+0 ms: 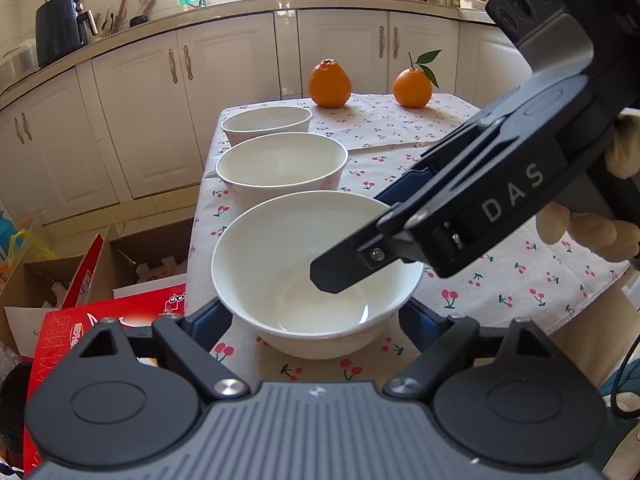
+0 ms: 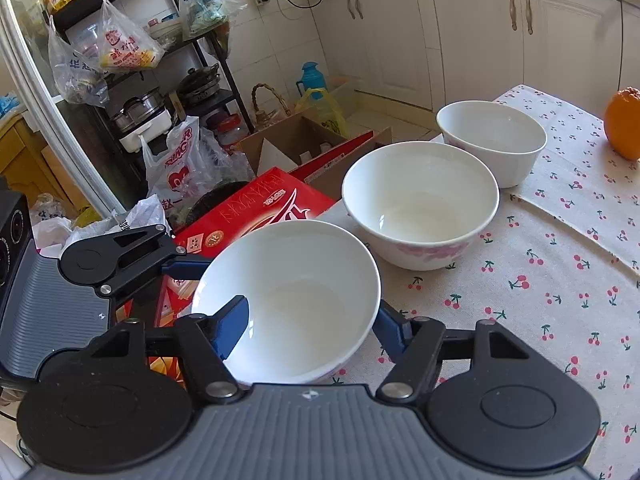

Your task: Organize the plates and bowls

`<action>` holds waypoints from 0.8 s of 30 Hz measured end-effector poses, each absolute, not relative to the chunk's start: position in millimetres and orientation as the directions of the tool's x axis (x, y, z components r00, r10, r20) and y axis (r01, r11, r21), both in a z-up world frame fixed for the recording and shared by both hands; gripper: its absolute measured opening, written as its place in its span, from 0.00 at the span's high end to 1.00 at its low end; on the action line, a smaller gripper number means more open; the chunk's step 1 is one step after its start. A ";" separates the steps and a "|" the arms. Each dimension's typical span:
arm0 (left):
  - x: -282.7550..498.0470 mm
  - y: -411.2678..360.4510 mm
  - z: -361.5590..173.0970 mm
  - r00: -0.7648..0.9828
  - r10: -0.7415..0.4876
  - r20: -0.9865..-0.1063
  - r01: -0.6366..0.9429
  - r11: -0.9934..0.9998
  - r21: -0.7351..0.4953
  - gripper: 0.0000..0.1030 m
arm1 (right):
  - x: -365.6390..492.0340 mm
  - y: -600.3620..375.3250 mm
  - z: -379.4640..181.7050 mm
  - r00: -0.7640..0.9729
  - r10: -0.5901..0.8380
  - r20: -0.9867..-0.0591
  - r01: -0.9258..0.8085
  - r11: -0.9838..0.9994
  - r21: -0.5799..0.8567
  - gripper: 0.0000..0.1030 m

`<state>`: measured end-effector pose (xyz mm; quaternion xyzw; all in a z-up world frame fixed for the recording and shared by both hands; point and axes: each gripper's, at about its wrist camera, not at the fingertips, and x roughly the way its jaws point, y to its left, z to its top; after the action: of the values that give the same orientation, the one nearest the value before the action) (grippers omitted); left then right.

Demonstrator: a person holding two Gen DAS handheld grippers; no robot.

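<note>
Straddling the nearest bowl [image 1: 304,280], the left hand-held gripper [image 1: 316,320] gapes; the right hand-held gripper [image 2: 308,320] pinches its rim.

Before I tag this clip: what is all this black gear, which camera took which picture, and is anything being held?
No robot here: a person holds a two-finger gripper in each hand, each carrying a fisheye camera looking along its fingers. In the left wrist view, the left gripper stands open around the nearest white bowl, and the right gripper comes in from the right. In the right wrist view, one blue finger sits inside that bowl's rim, the other outside; I cannot tell whether it is clamped. On the cherry-print tablecloth two more white bowls stand in a row, with two oranges behind.
</note>
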<state>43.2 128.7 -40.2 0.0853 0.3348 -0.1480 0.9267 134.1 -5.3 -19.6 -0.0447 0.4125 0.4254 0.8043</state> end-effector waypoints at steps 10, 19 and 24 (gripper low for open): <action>45.6 118.6 -35.2 0.721 -0.214 -0.658 0.342 0.937 0.070 0.14 | 131.0 -15.0 -16.4 0.313 0.649 -0.694 -0.708 0.646 0.286 0.30; 54.9 92.2 -28.6 0.716 -0.264 -0.646 0.406 0.911 0.077 0.14 | 126.8 -46.5 -6.2 0.385 0.626 -0.679 -0.668 0.696 0.263 0.30; 63.2 69.2 -26.9 0.704 -0.310 -0.639 0.459 0.885 0.076 0.14 | 126.1 -71.8 -5.0 0.435 0.593 -0.677 -0.620 0.743 0.252 0.29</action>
<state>63.2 69.2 -26.9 0.1153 0.3223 -0.2099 0.9159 126.1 -71.8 -5.0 -0.0171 0.3926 0.3583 0.8469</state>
